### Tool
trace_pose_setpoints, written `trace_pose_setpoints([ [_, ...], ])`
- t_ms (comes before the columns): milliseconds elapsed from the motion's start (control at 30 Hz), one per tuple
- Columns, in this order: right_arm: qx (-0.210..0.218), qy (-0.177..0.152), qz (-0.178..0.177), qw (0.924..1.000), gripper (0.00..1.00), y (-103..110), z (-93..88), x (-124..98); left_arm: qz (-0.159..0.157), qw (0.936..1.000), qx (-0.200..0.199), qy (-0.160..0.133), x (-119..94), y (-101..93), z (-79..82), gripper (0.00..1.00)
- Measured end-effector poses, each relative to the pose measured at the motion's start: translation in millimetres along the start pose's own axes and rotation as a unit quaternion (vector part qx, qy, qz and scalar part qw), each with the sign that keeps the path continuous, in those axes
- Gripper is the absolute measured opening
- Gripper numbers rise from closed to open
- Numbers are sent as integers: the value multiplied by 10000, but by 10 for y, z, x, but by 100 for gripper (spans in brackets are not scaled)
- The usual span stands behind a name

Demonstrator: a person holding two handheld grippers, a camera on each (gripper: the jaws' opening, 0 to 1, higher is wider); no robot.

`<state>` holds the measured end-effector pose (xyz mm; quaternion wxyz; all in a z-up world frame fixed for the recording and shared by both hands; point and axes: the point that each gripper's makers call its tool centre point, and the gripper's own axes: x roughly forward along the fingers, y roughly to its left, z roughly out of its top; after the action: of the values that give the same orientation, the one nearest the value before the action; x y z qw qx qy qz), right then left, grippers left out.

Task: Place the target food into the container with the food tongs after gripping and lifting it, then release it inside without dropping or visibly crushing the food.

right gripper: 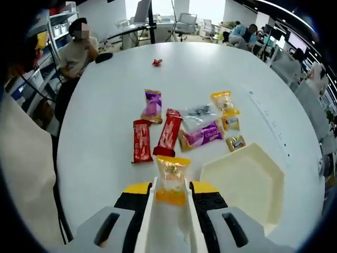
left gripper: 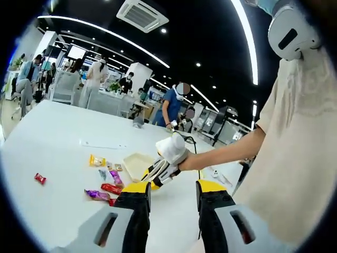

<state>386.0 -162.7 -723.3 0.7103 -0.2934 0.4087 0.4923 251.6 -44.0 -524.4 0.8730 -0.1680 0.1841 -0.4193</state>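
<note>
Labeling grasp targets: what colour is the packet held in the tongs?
Yellow-orange packet, translucent with a speckled top, clearest in the right gripper view.

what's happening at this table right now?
A person holds a gripper in each hand. The right gripper clamps white tongs, which pinch a yellow snack packet above the white table, beside the cream container. The packet isn't inside yet. More wrapped snacks lie beyond. The left gripper is open and holds nothing.

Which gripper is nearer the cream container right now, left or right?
Right. The right gripper, its tongs shut on a yellow snack packet, hangs just beside the container. The left gripper, jaws apart, sits farther back, the container beyond it.
</note>
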Motion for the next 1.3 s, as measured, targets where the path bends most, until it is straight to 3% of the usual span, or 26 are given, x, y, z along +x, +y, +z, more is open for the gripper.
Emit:
trace_pose_setpoints([
  [1300,-160,285,179,9993,29,-11,-50,231,107,9998,-156,-39,-16,83,-18,33],
])
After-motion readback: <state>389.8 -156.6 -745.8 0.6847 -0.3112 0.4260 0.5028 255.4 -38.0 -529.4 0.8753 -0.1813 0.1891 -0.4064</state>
